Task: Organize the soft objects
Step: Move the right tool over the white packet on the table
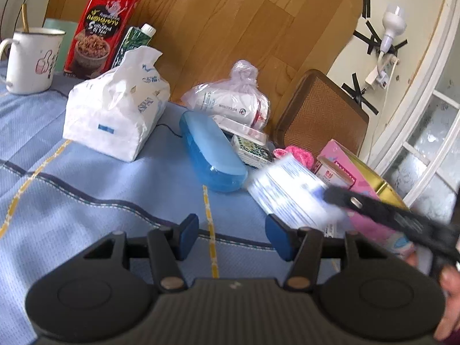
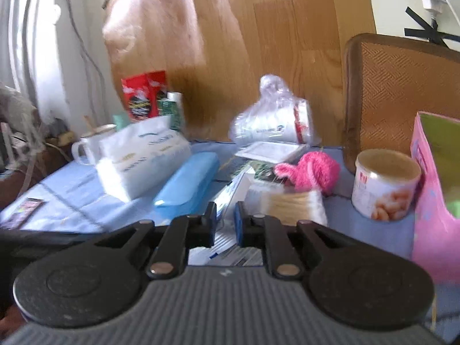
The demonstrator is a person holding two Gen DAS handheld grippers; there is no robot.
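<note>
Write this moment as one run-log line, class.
left tool: open, empty, over blue cloth | right tool: shut on white packet | tissue pack: untouched

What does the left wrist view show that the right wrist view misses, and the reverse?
Only the left wrist view shows the wall bulb, and the right tool seen from outside, gripping a white printed packet. Only the right wrist view shows the cotton swab pack and a small dark sachet on the cloth. Both show the tissue pack, blue case, tied plastic bag, mug, pink yarn and can.
</note>
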